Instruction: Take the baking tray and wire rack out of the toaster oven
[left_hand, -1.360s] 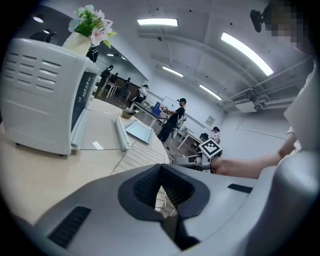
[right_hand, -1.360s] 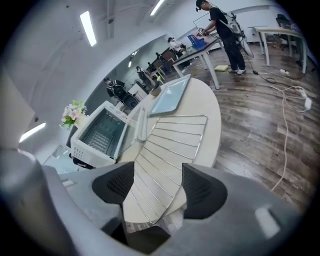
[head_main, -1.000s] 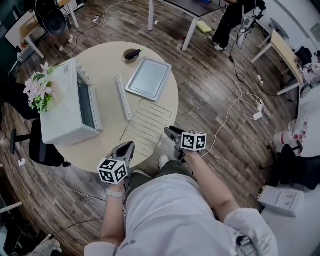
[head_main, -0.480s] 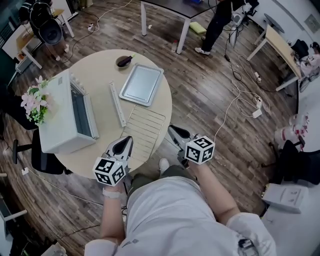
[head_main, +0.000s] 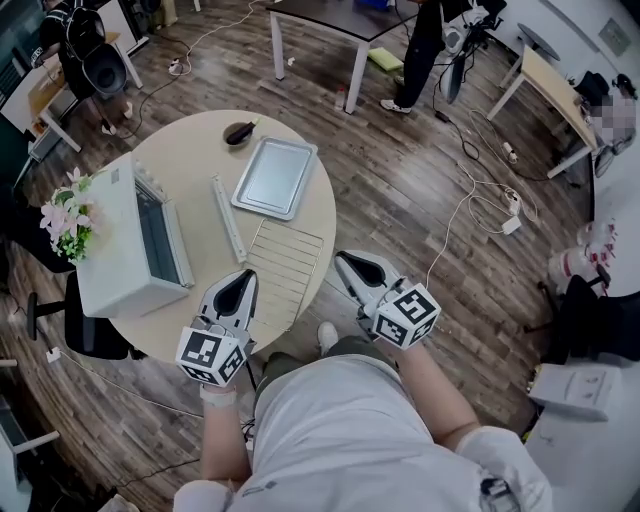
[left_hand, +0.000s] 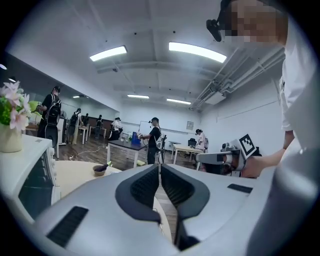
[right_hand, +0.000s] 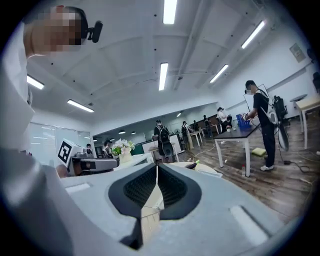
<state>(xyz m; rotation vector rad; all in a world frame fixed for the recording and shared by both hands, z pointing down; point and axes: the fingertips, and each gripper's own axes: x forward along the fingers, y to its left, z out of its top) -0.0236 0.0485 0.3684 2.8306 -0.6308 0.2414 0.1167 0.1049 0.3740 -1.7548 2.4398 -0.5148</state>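
Baking tray (head_main: 274, 177) and wire rack (head_main: 285, 265) lie on the table (head_main: 190, 150), outside the toaster oven (head_main: 120, 240). My left gripper (head_main: 246, 277) is closed and empty. My right gripper (head_main: 344, 259) has just closed on nothing. I judge it best to hold these 2 clear of the rack.

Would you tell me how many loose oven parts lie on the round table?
3: baking tray at the far side, wire rack at the near edge, narrow strip between them and the toaster oven.
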